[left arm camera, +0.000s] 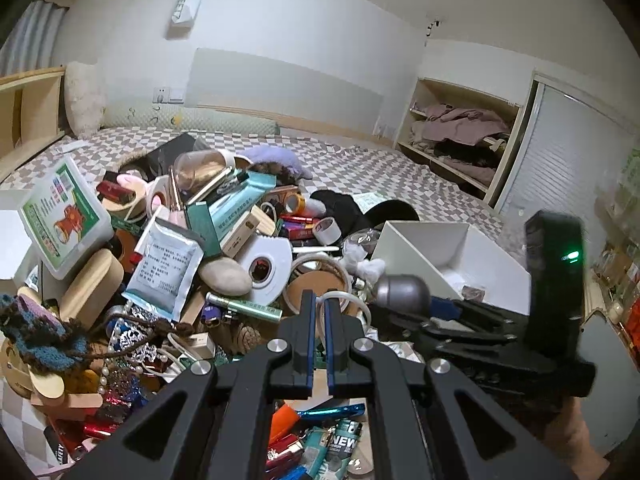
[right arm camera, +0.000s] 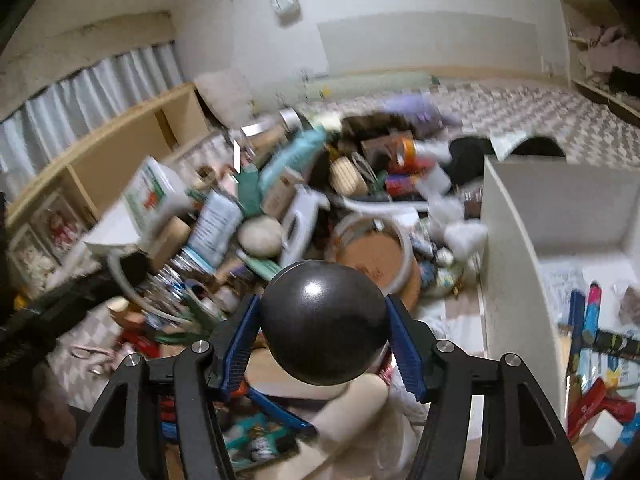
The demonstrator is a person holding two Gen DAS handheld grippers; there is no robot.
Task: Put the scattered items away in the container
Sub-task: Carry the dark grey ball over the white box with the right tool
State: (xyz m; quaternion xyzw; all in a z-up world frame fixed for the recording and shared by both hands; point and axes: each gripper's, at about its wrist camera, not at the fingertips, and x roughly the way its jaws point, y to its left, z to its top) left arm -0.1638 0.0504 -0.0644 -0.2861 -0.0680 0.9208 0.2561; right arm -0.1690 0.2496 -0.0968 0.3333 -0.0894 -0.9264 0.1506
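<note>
Checkered bed buried under a heap of clutter, white container off to the right. Right tongs pinching a dark glossy ball above the pile, just short of the container wall. Smooth and round, so it could squirt free mid-swing. Left tongs pressed nearly together, holding nothing, low over the heap.

clutter pile: motion-blurred | container: cut off right
</note>
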